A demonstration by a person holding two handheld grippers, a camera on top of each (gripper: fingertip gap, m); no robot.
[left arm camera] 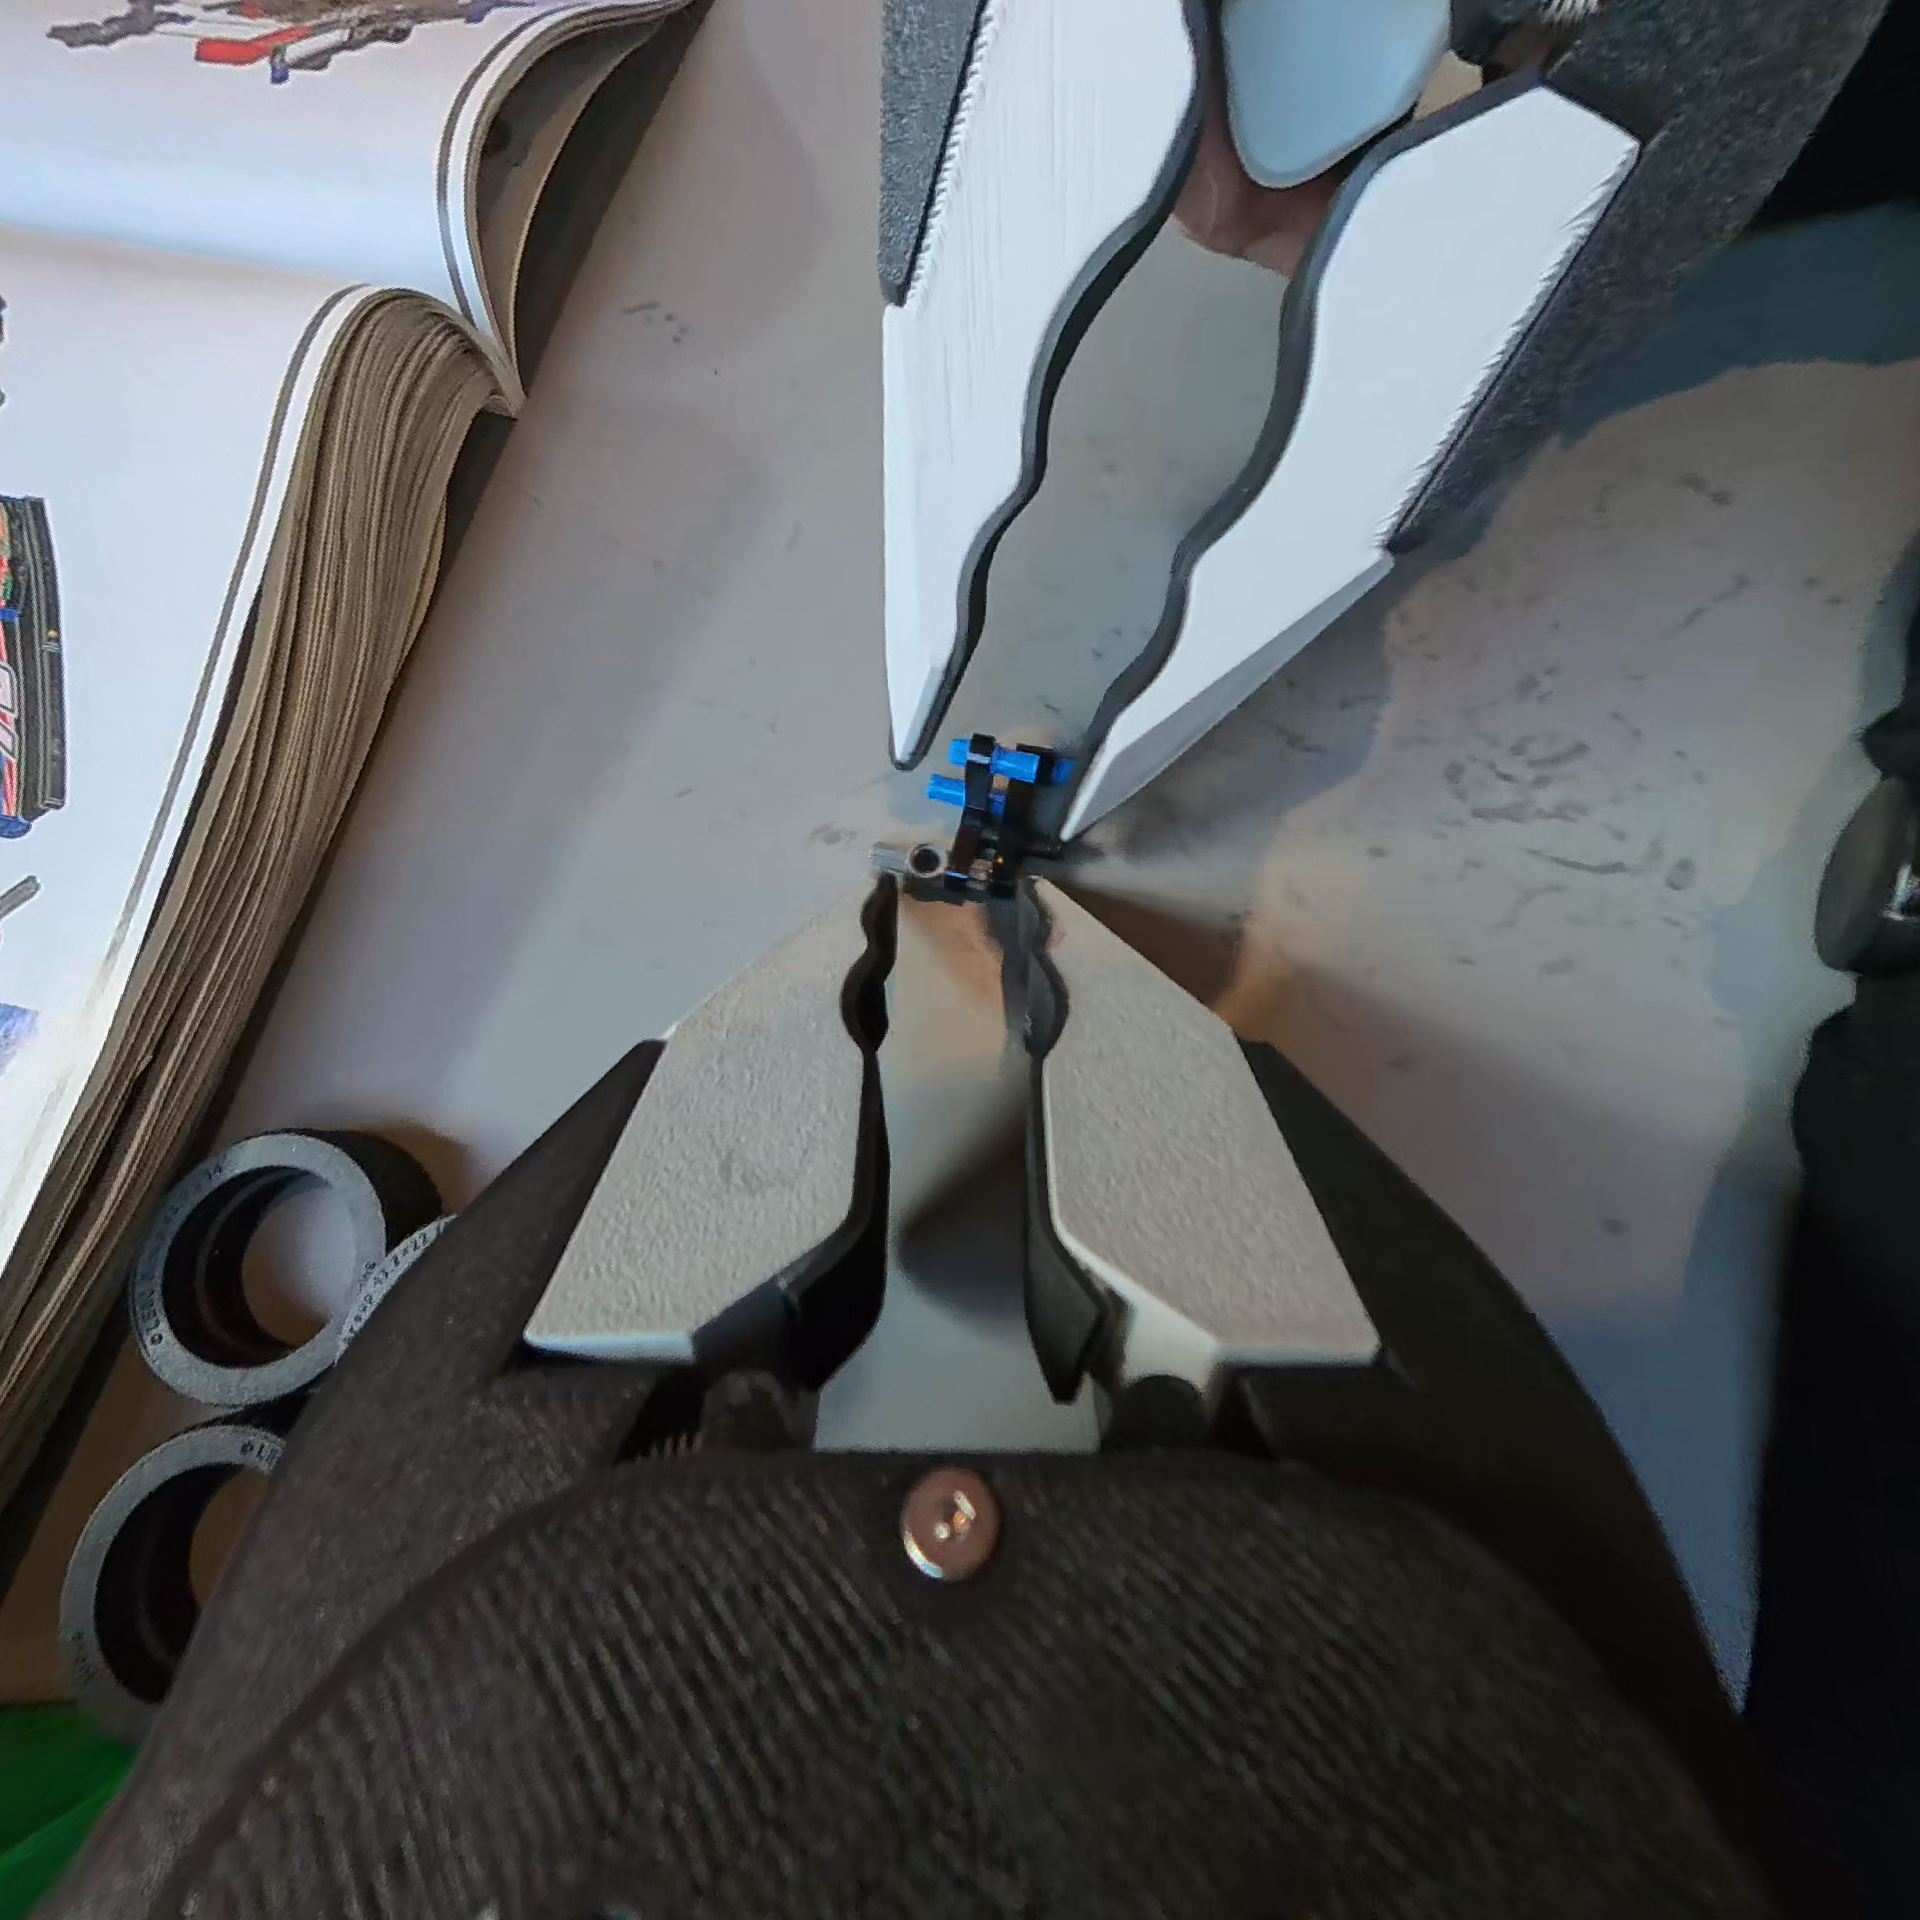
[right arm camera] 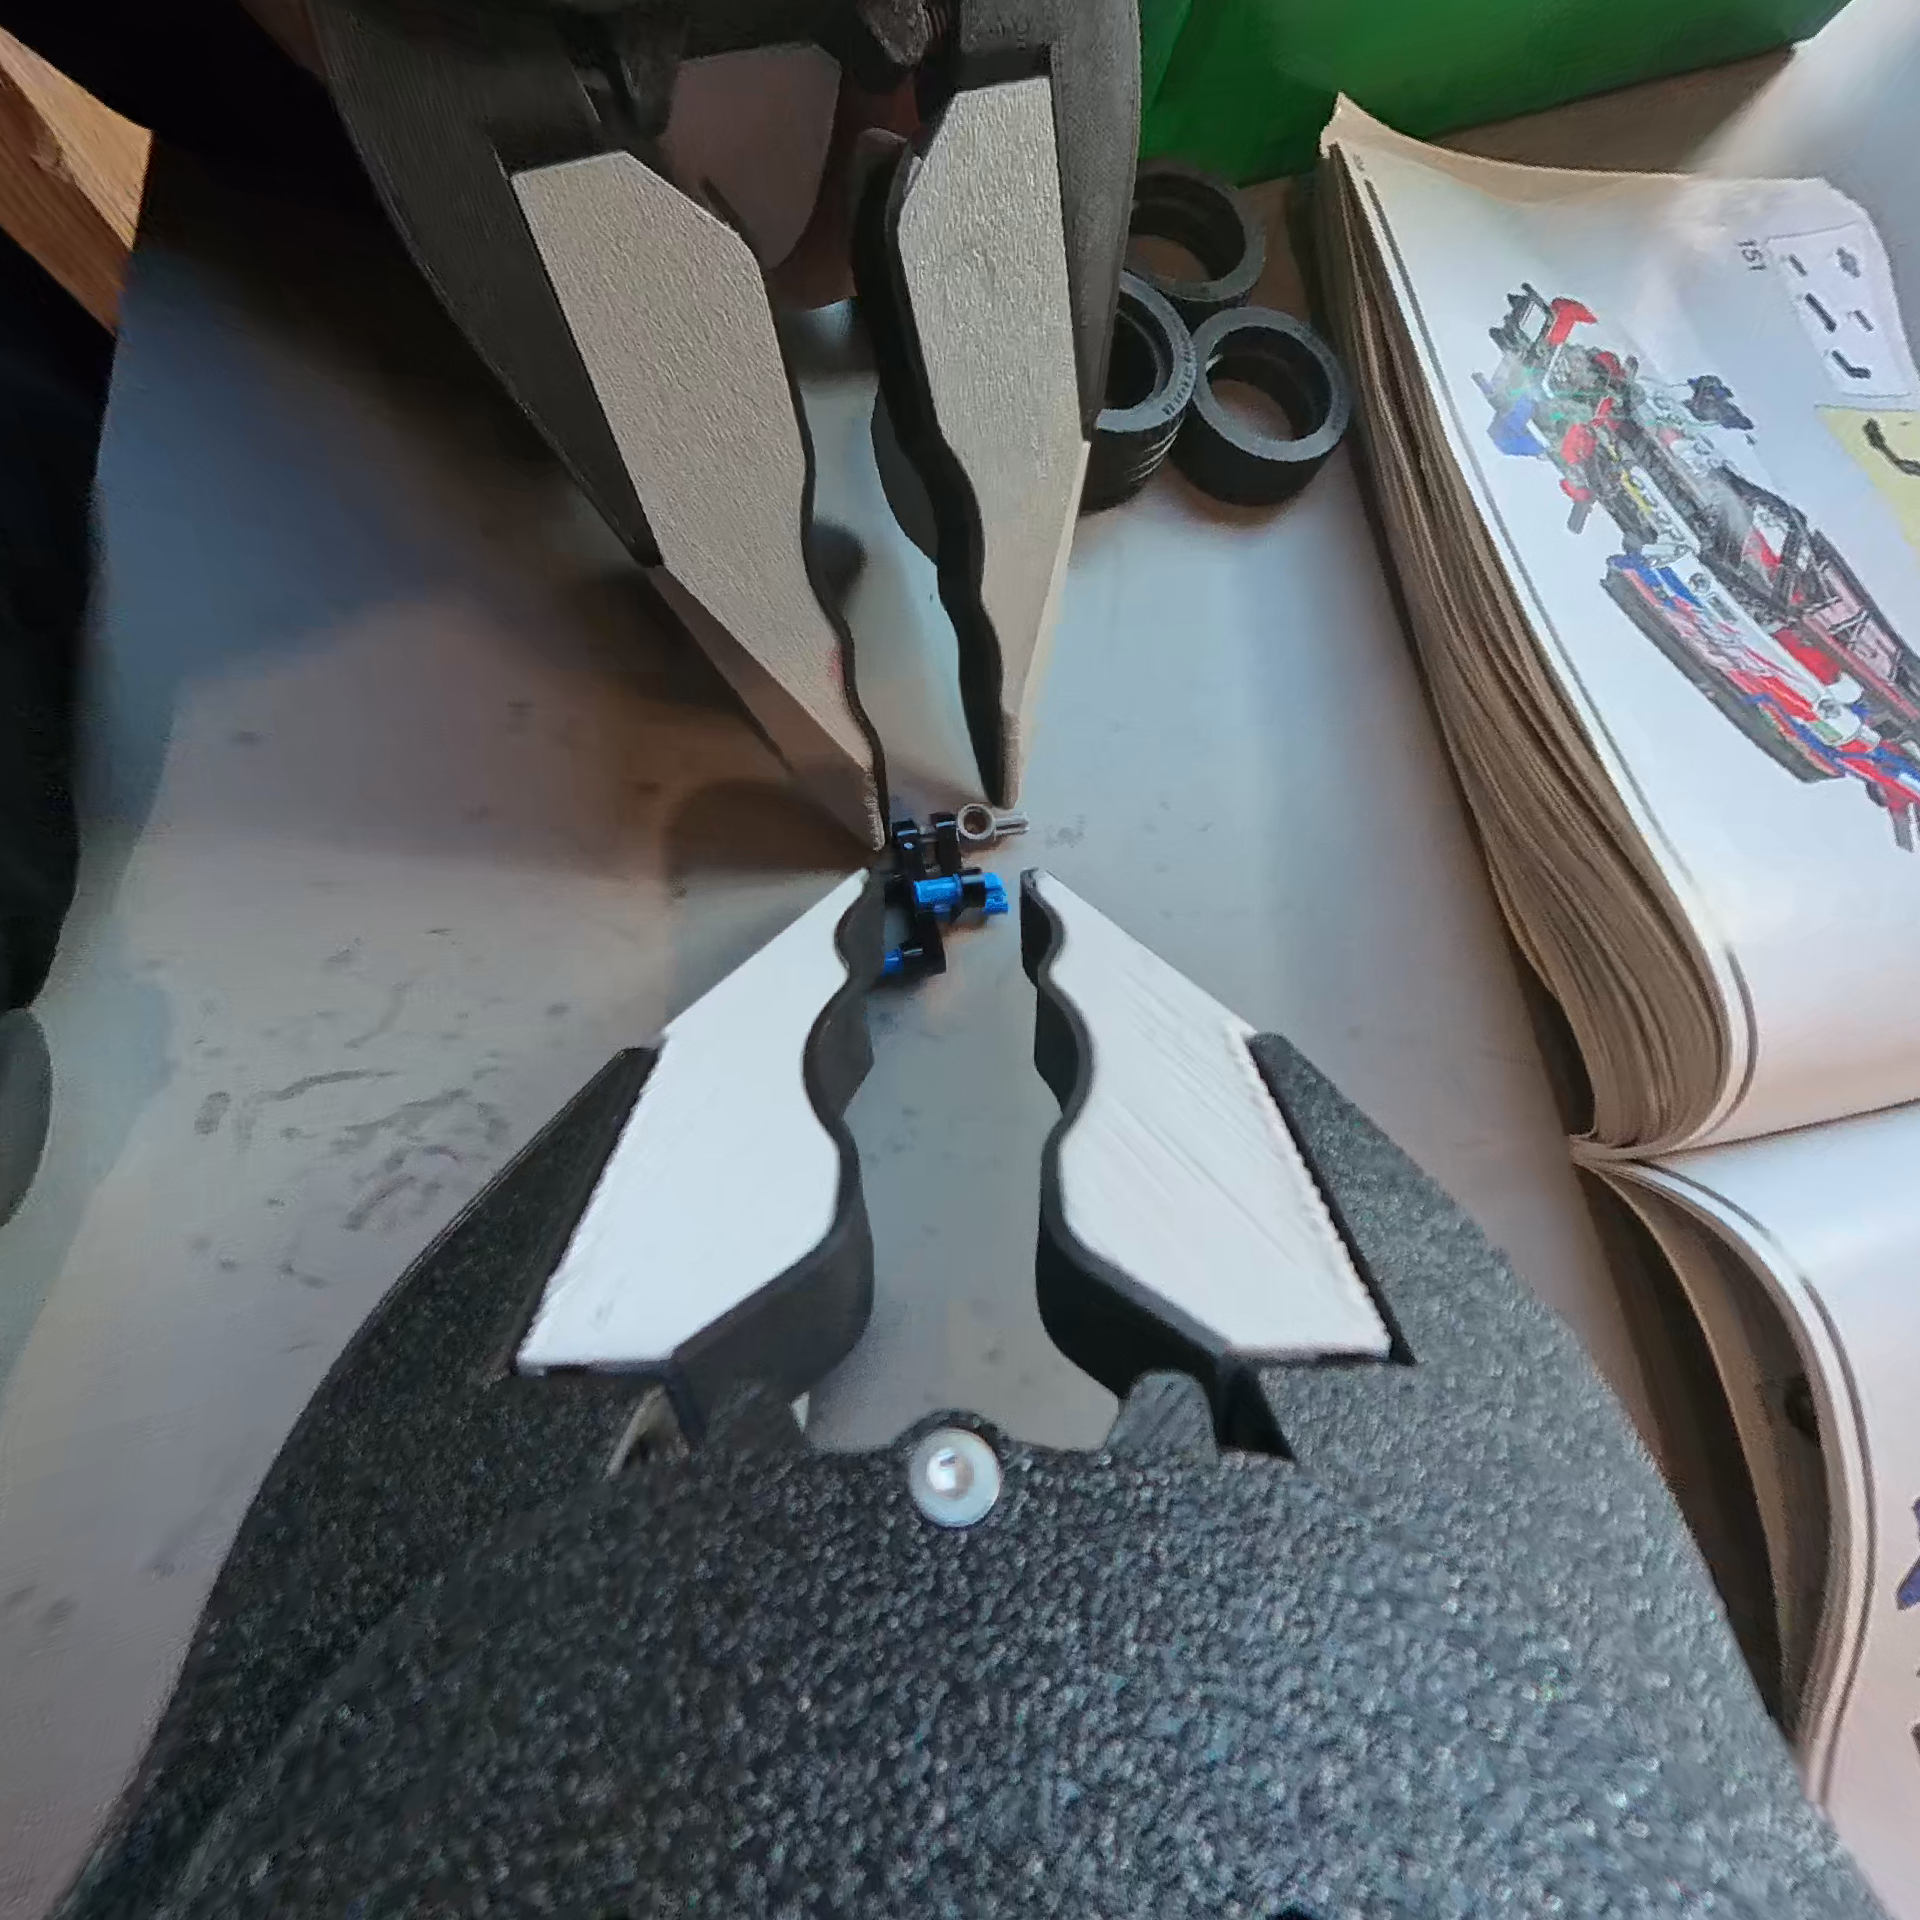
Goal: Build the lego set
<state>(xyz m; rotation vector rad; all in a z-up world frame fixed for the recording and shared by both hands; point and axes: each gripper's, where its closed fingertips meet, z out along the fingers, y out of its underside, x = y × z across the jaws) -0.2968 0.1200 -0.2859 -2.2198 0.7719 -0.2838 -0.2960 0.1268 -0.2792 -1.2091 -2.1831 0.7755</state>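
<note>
A small lego assembly (left arm camera: 982,821) of black pieces, blue pins and a grey connector (left arm camera: 922,859) is held just above the grey table (left arm camera: 1507,779). My left gripper (left arm camera: 956,883) comes from below in the left wrist view and is shut on the assembly's lower black and grey end. My right gripper (left arm camera: 992,795) comes from above, jaws apart, its tips either side of the blue pins. In the right wrist view the assembly (right arm camera: 935,894) sits between my right gripper's (right arm camera: 945,883) open tips, nearer the left finger, with my left gripper (right arm camera: 935,816) opposite.
An open instruction book (right arm camera: 1662,623) lies at the table's side; it also shows in the left wrist view (left arm camera: 260,520). Several black tyres (right arm camera: 1236,405) lie beside it, also seen in the left wrist view (left arm camera: 260,1278). A green object (right arm camera: 1455,62) sits behind. A wooden edge (right arm camera: 62,177) is far left. My two grippers' fingertips are within a few centimetres of each other.
</note>
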